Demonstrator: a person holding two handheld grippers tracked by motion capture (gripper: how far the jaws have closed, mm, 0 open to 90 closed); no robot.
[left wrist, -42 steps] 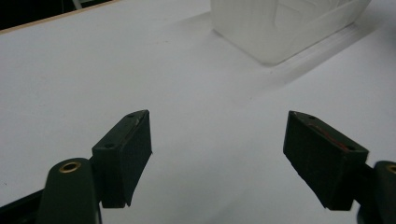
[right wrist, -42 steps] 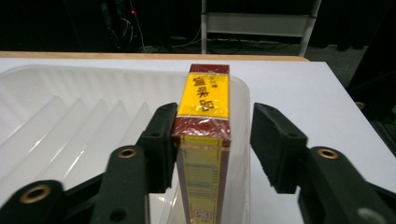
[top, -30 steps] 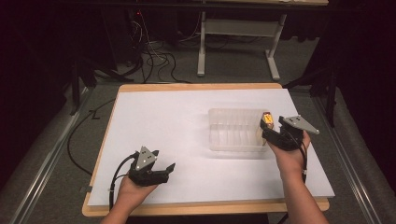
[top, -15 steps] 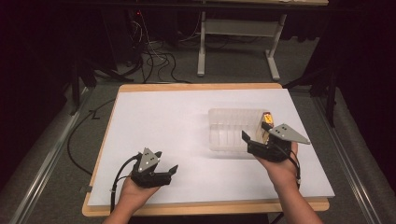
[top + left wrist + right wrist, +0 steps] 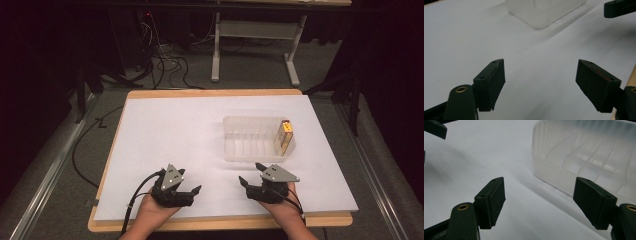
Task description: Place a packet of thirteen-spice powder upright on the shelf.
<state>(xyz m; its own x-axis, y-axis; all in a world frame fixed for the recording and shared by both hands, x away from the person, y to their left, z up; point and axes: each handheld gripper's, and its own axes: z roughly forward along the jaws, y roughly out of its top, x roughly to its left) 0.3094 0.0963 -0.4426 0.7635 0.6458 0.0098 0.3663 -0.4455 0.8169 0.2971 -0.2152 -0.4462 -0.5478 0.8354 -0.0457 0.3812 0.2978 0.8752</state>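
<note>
Yellow pack [image 5: 285, 136] in tray [image 5: 250, 150] (high view); both grippers spread, empty.

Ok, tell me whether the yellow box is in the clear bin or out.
In: the yellow box stands against the right end wall inside the clear bin.

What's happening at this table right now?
A person holds a two-jaw gripper in each hand over a white sheet on the table. The left gripper and right gripper both sit near the front edge, jaws open and empty; the right one's jaws have just been closing a little, with nothing between them. Just beyond the right gripper is a clear divided tray with a small yellow box standing in its right end. Neither gripper touches the tray.
</note>
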